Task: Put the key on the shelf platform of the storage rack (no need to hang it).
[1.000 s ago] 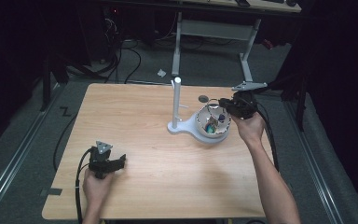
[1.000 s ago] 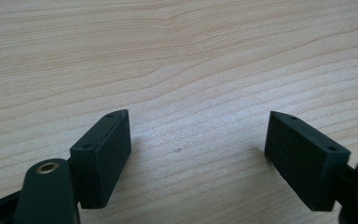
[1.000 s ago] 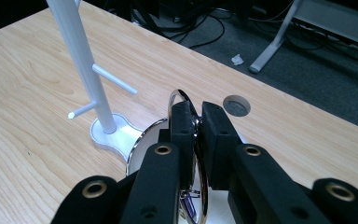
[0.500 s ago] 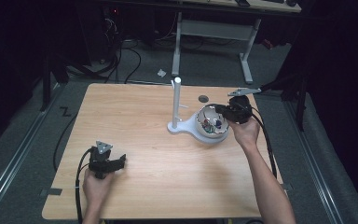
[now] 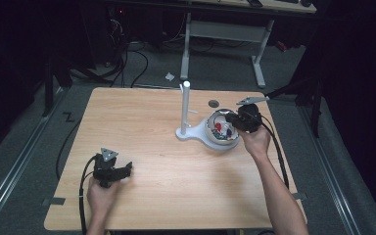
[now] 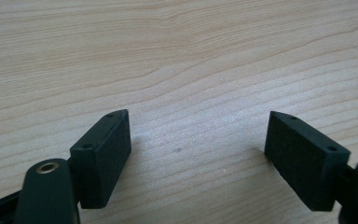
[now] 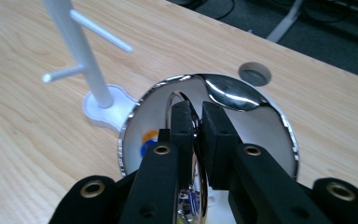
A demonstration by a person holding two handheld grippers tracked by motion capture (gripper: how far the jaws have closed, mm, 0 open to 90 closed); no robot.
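- Left tongs (image 5: 111, 169), near the worktop's (image 5: 142, 127) front-left corner: jaws wide, nothing between, resting low on bare wood; judged parked clear of the work.
- Right tongs (image 7: 196, 122), towards the back-right corner: nearly closed on a thin chrome rim inside the mirrored bowl (image 7: 261, 121); the grip appears deliberate.
- White peg stand (image 5: 186, 110) adjoins the bowl.

Pale wood-grain table (image 5: 152, 127), white stand (image 5: 186, 110), mirror-silver bowl (image 7: 261, 121) with red and blue reflections, black claws.
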